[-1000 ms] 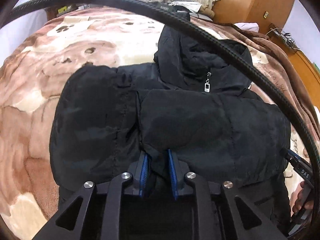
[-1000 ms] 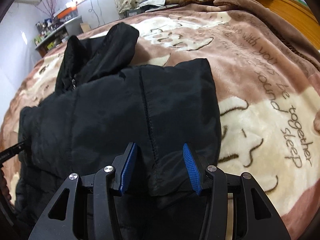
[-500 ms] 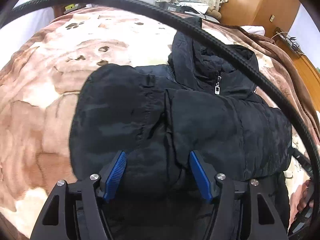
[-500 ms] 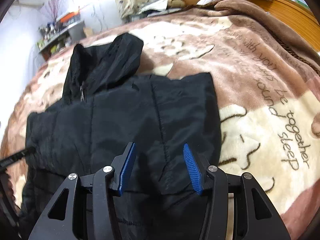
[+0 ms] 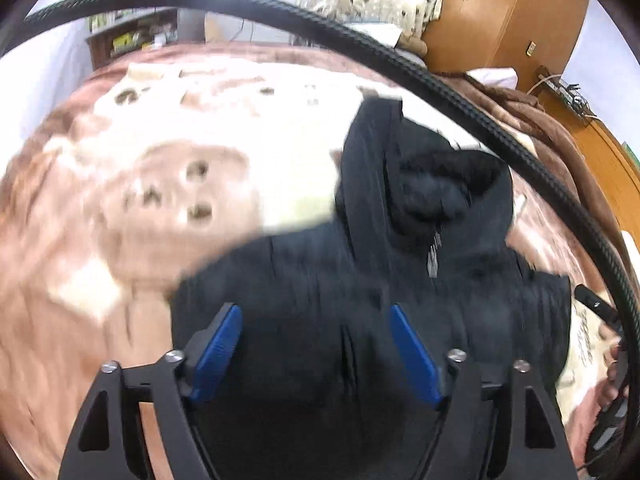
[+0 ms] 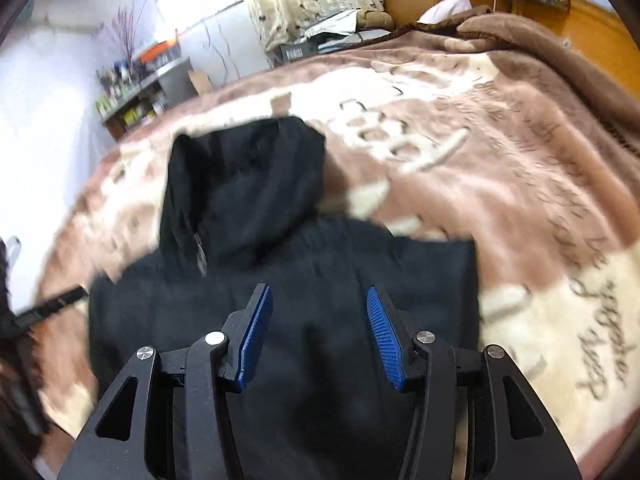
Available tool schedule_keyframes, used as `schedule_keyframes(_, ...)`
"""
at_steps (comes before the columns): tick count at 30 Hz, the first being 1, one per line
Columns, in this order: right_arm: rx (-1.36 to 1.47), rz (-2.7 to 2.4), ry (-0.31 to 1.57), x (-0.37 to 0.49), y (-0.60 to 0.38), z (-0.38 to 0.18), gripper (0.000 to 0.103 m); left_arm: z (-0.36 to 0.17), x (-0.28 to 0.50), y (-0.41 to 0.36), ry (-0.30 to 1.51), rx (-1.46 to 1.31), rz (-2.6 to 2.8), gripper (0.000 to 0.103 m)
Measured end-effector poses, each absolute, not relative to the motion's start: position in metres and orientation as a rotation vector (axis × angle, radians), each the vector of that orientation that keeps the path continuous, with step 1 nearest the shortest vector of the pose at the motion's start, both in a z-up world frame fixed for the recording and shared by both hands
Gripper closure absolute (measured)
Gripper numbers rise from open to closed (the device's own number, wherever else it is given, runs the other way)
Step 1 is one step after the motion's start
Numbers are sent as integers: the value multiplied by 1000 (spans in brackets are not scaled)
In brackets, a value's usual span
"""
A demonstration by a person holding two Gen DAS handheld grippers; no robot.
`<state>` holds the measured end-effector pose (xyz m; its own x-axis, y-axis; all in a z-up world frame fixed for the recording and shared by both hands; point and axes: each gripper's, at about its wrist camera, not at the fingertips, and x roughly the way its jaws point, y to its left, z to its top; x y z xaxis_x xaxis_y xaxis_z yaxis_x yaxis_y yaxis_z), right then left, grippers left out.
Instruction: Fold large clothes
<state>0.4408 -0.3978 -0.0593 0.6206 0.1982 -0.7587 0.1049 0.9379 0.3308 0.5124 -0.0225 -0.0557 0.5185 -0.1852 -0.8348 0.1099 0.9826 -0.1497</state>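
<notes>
My left gripper (image 5: 316, 344) has just spread its jaws, dropping the sleeve; my right gripper (image 6: 316, 332) hangs open too. Both now sit above the black jacket (image 5: 360, 300), folded ahead on the blanket (image 6: 520, 184).

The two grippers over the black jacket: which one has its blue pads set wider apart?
The left gripper. Its jaws have just been opening and stand wide over the jacket without pressing it. The right gripper shows a narrower gap, also free of the fabric.

jacket (image 5: 360, 300) on blanket (image 5: 160, 208), hood (image 6: 248, 184) seemingly farthest, shelf (image 6: 132, 104) behind
</notes>
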Motion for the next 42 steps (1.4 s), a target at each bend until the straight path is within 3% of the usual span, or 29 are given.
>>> schedule_keyframes(8,647,4,886,547,-436,-71,40,-35,633,-22,1005,-247,-190,16)
schedule_keyframes(13,693,0,973,603,-437,-92,37,-36,699,-43,980,-260,-206,13)
schedule_keyframes(16,686,41,1040,626,-431,-112,32,-49,729,-51,986,-309,-200,13)
schedule_keyframes(24,850,125,1109,629,-433,-155,33,-108,761,-74,1135,-420,-220,13)
schedule_keyframes(26,842,159,1102,627,-431,-154,53,-120,762,-80,1187,-390,-192,20)
schedule_keyframes(28,856,186,1105,627,-429,-152,67,-125,760,-84,1188,-364,-184,52)
schedule_keyframes(29,865,210,1103,627,-427,-150,74,-127,759,-86,1197,-346,-184,59)
schedule_keyframes(31,847,233,1095,628,-424,-144,81,-130,757,-92,1216,-284,-184,93)
schedule_keyframes(35,728,225,1087,622,-406,-130,93,-122,743,-91,1188,-236,-160,99)
schedule_keyframes(42,418,195,995,584,-379,-94,95,-90,707,-60,1116,-222,-153,100)
